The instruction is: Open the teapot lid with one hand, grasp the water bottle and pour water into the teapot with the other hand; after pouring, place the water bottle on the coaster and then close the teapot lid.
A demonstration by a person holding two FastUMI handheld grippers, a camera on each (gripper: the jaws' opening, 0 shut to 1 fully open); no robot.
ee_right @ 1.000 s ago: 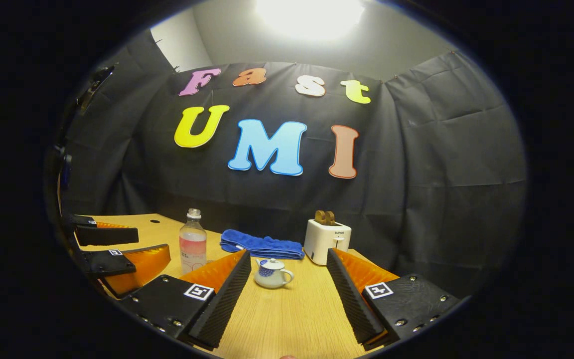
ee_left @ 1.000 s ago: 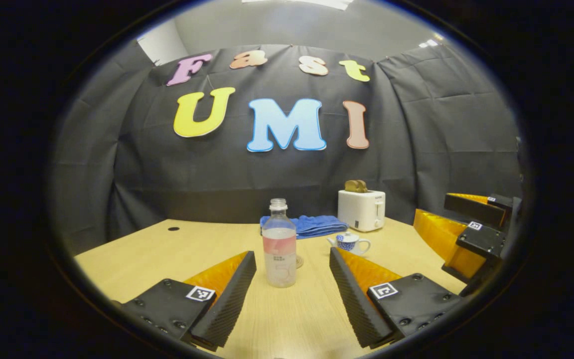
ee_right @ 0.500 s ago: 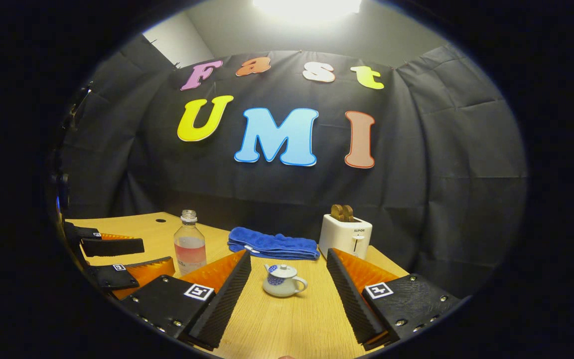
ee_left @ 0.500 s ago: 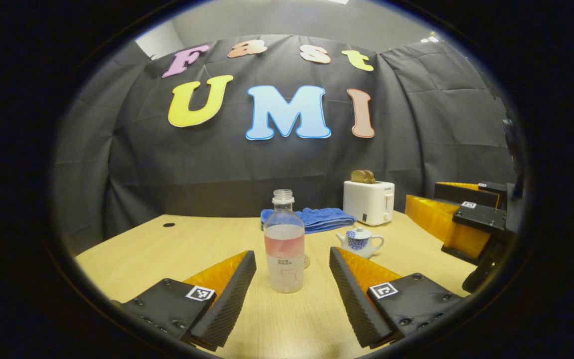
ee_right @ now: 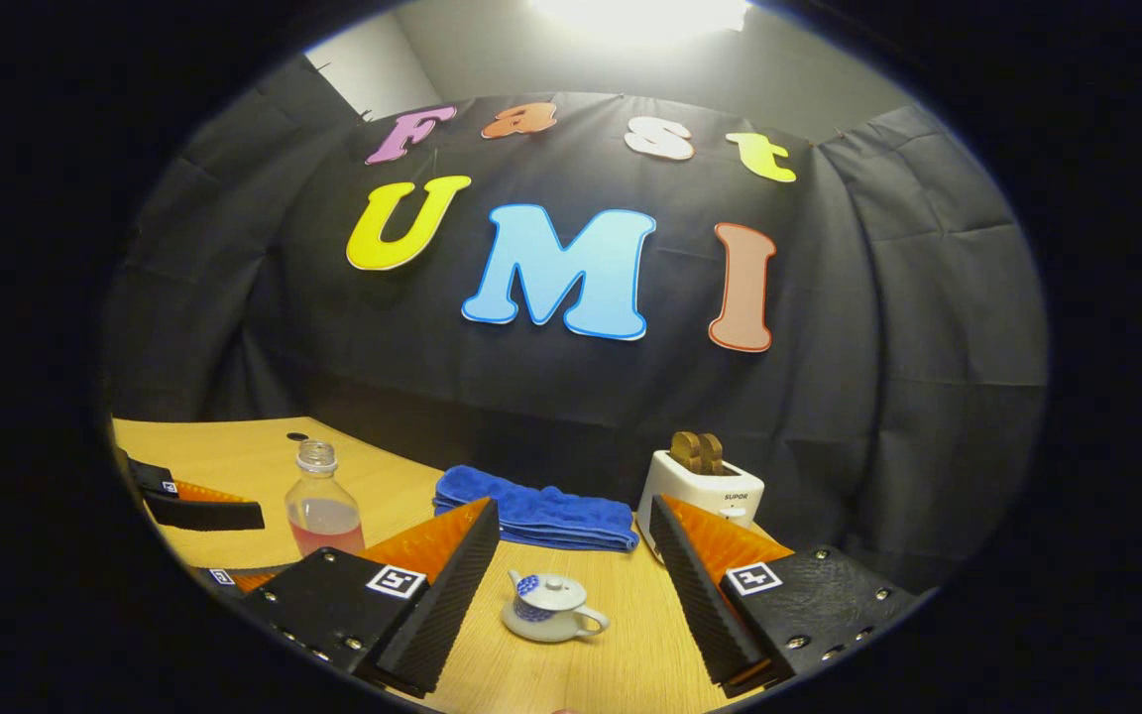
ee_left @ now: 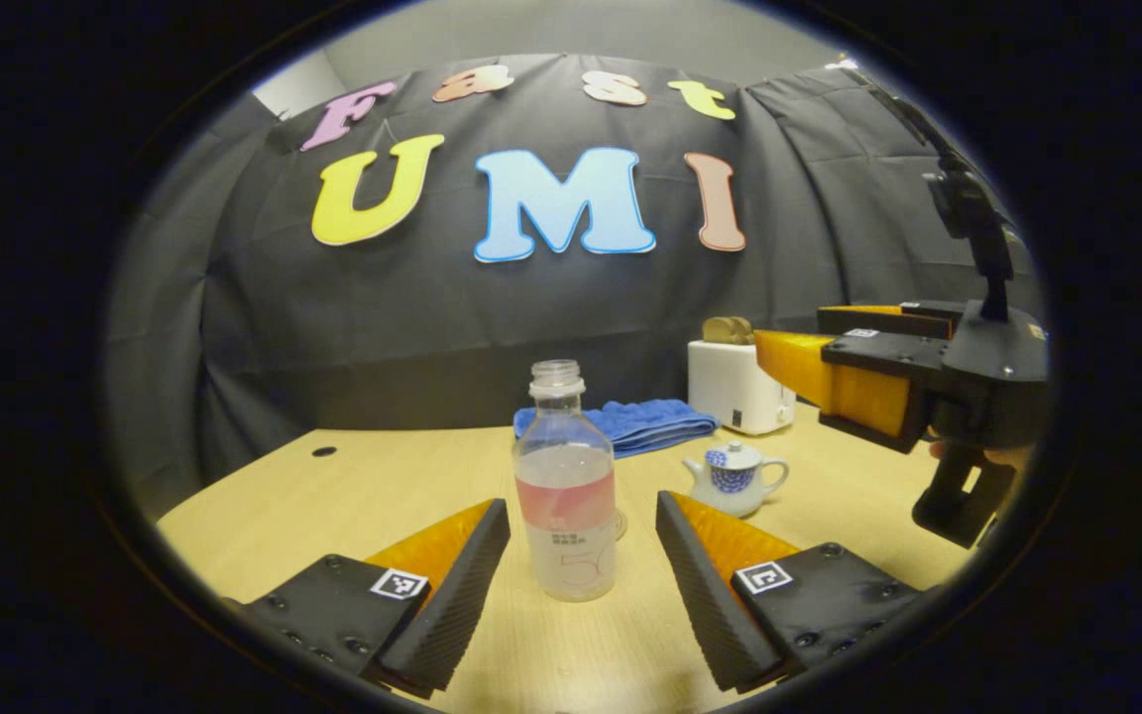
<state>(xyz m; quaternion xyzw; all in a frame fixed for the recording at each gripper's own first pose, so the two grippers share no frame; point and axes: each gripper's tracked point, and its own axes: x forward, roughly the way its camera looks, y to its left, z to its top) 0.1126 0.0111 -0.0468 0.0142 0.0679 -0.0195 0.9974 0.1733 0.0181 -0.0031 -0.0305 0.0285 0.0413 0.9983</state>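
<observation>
Both grippers have advanced. The left gripper (ee_left: 583,575) now brackets the water bottle (ee_left: 565,496), jaws apart, seemingly without touching. The right gripper (ee_right: 573,585) hovers spread above the lidded teapot (ee_right: 551,605).

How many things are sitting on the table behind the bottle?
3: a blue towel right behind the bottle, a white toaster beside the towel, and a little teapot nearer. The bottle may hide something small.
</observation>
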